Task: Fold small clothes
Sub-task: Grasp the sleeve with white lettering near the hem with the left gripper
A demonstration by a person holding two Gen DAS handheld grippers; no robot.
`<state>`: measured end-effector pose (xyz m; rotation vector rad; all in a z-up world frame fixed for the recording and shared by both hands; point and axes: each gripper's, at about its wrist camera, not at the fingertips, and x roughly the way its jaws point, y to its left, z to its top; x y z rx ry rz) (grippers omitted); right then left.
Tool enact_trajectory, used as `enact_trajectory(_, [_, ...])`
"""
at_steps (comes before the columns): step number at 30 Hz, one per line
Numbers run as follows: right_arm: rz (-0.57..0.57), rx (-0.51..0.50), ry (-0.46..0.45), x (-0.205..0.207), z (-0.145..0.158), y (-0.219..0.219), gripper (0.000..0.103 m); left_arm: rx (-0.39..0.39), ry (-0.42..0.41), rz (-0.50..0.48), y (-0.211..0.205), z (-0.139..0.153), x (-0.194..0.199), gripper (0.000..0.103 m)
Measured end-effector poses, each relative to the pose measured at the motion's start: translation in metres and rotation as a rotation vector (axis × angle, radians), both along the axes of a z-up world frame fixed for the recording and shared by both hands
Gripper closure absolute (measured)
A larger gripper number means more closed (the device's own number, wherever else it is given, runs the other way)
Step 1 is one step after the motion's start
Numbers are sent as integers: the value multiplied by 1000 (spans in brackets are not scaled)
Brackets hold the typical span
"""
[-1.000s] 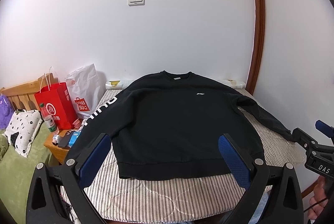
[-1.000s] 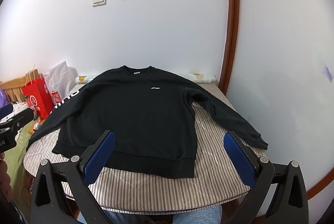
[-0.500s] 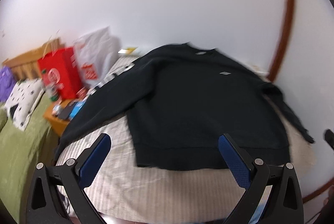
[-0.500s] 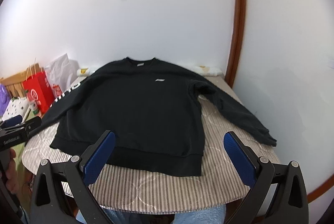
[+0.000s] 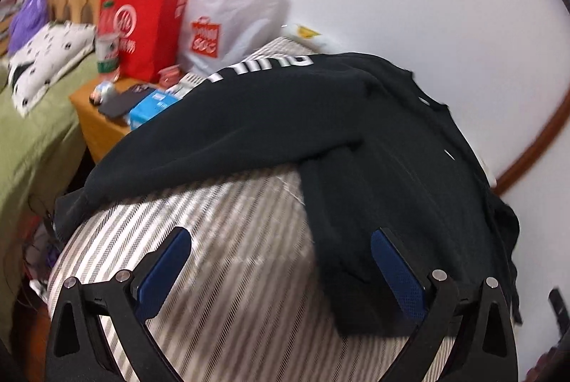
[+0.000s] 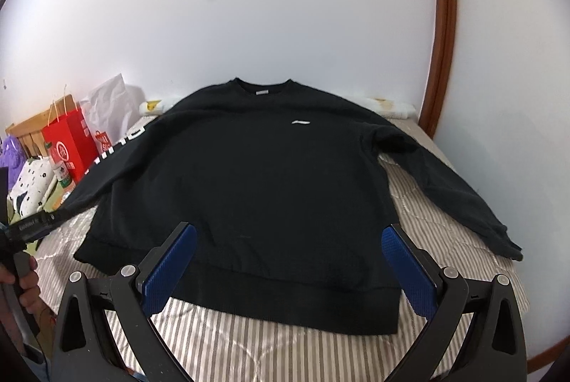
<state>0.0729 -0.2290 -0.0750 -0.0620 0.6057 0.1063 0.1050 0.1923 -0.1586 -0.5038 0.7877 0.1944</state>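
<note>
Now my left gripper (image 5: pixel 281 278) has swung down and over toward the left side of the table (image 5: pixel 228 275), where a second ago it faced the whole garment squarely; its jaws are spread wide and hold nothing. Nearest, between the blue pads, I see bare striped cloth, and just inside the right-hand pad lies the bottom left corner of the black sweatshirt (image 5: pixel 374 168). Beyond the jaws, its left sleeve (image 5: pixel 213 132) (the one with white lettering) runs away to the left and droops over the table edge. Further off sit a wooden bedside stand (image 5: pixel 89 111) with small clutter, a red paper bag (image 5: pixel 142 26), a white plastic bag (image 5: pixel 231 11) and the white wall. This view is blurred, so the gripper is moving fast.

My right gripper (image 6: pixel 288 271) has barely shifted. Its jaws are also wide apart and empty, hovering over the hem, which lies straight across the space between the pads. Past them the sweatshirt (image 6: pixel 263 175) lies flat, face up, both sleeves spread, collar at the far side by the wall. At the far left edge a hand (image 6: pixel 26 286) holds the other gripper near the sleeve cuff.

My reading: no fold is made yet, and the left side is being approached first, probably to take the sleeve or hem corner.
</note>
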Motion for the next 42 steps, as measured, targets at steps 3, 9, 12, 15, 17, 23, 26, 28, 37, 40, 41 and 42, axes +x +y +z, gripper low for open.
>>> enact_trajectory(3, [-14, -23, 27, 20, -12, 3, 1, -10, 24, 25, 14, -12, 14, 3])
enact_trajectory(9, [-16, -29, 82, 57, -30, 6, 1, -55, 11, 104, 46, -24, 30, 16])
enact_trajectory(12, [-10, -48, 96, 72, -36, 13, 1, -93, 10, 124, 57, -27, 39, 16])
enact_trajectory(15, [1, -55, 108, 84, -44, 23, 1, -90, 8, 144, 60, -27, 46, 16])
enact_trajectory(17, [16, -38, 119, 92, -48, 29, 1, -76, 9, 156, 60, -27, 52, 16])
enact_trajectory(23, [44, -55, 139, 108, -54, 40, 1, -163, -49, 170, 60, -27, 47, 14])
enact_trajectory(26, [45, -47, 138, 110, -54, 36, 1, -222, -74, 159, 57, -27, 46, 9])
enact_trajectory(28, [47, -23, 145, 112, -56, 30, 1, -244, -60, 169, 57, -29, 52, 9])
enact_trajectory(37, [6, 6, 142, 111, -60, 1, 1, -137, 22, 252, 54, -30, 72, 37])
enact_trajectory(40, [-10, 16, 151, 113, -64, -6, 1, -36, 69, 277, 49, -29, 78, 61])
enact_trajectory(41, [-14, 14, 154, 114, -65, -8, 1, -6, 87, 281, 48, -30, 80, 78])
enact_trajectory(42, [-16, 12, 154, 114, -66, -9, 1, 3, 94, 279, 49, -30, 80, 85])
